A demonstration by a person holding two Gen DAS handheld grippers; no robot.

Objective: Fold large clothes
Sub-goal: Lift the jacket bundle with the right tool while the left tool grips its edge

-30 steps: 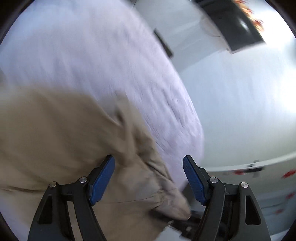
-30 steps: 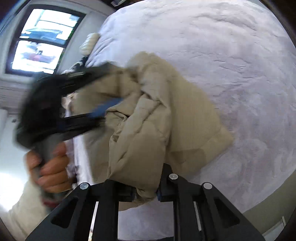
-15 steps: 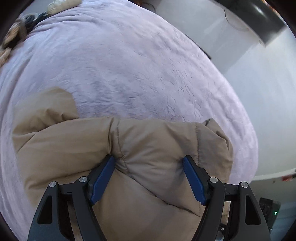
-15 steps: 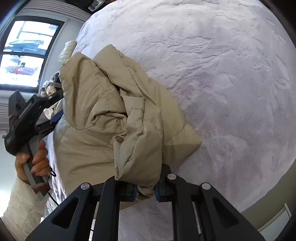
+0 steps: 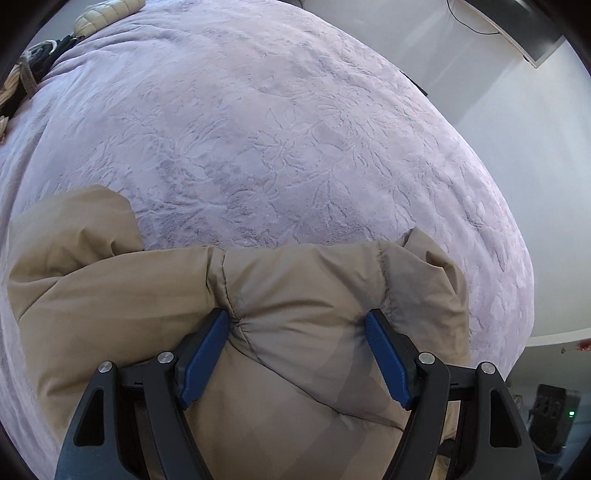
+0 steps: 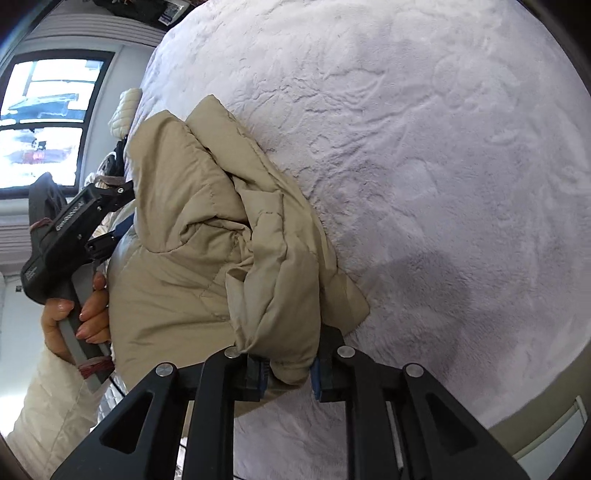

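A puffy beige jacket (image 5: 129, 295) lies bunched on the lilac bed cover (image 5: 277, 129). My left gripper (image 5: 295, 315) points steeply down onto it. Its blue pads stand wide, with a padded panel bulging between them and the left pad denting the fabric. In the right wrist view the jacket (image 6: 192, 229) is heaped in folds. My right gripper (image 6: 290, 373) has a folded end of it between its pads, and its jaws are opening. The left gripper (image 6: 123, 210) shows at the jacket's far left edge, held by a person's hand (image 6: 88, 306).
The bed cover (image 6: 443, 166) spreads wide beyond the jacket. A pile of other clothes (image 5: 22, 74) and a cream quilted item (image 6: 125, 110) lie at the bed's far end. A window (image 6: 40, 122) is behind. A white wall and a dark screen (image 5: 517, 29) stand to the right.
Both grippers came down toward the bed. The left one swung from above the jacket's edge onto a padded panel. The jacket sank into a lower heap, and the right pads spread slightly.
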